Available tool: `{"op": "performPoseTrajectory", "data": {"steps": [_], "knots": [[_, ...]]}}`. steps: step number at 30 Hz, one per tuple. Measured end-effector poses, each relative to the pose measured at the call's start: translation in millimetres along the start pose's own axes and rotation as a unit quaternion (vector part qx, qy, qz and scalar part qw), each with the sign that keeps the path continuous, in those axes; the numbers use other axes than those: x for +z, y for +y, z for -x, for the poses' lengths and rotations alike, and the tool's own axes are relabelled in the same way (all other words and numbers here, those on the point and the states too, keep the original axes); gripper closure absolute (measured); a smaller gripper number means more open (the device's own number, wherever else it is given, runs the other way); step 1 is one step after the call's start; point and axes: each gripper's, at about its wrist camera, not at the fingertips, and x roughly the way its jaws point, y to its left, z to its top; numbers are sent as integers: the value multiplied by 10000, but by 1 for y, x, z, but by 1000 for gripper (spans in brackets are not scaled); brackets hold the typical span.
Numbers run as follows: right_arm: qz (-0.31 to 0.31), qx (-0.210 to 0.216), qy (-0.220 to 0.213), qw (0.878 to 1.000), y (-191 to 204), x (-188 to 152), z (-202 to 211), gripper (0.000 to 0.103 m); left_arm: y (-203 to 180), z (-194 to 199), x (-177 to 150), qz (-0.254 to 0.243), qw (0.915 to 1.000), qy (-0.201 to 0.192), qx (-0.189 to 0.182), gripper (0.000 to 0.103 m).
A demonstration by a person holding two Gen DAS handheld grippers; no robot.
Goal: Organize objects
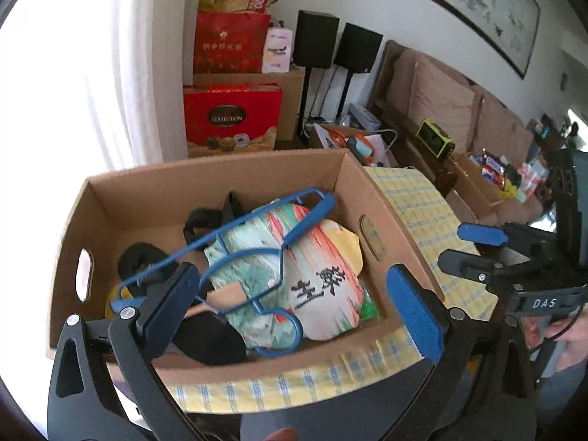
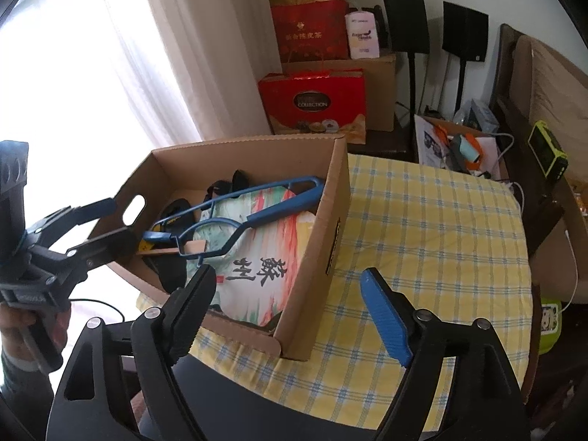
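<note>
Just in front of my two cameras, I am holding both tools with their jaws spread wide and nothing between the pads: the left gripper is hanging over the near rim of the cardboard box, and the right gripper is sitting off the box's near right corner, above the yellow checked tablecloth. I am reading this as the moment just after a drop, so doing it well now means checking that the load is settled before I am reaching for anything else. Inside the box, the blue hanger is lying loose and slanted across the printed bag, its hook end toward me and its far shoulder riding up near the back wall, with dark sandals tucked beneath on the left. I am judging that the hanger could snag a finger, so I am keeping my pads above the rim and backing straight away rather than sweeping sideways. Farther off, the tablecloth is looking bare, and beyond it the red gift boxes and black speakers are standing against the wall.
</note>
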Motion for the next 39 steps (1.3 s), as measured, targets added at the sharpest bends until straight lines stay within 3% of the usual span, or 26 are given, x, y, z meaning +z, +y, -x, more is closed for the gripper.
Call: {"op": "performPoseTrajectory", "data": {"steps": [5, 14, 24, 28, 39], "knots": [[-76, -184, -119, 9997, -3, -7, 9, 0, -6, 5, -13, 49, 9999, 26, 121, 0], [-25, -510, -282, 9983, -10, -22, 28, 0, -14, 7, -30, 340, 9992, 55, 181, 0], [-156, -779, -418, 9960, -24, -45, 51, 0, -46, 21, -44, 316, 9993, -139, 144, 0], [-224, -827, -426, 9954, -31, -53, 58, 0, -59, 26, -48, 203, 9991, -213, 292, 0], [-404, -945, -478, 9936, -44, -77, 76, 0, -87, 30, -66, 128, 9994, -201, 250, 0]]}}
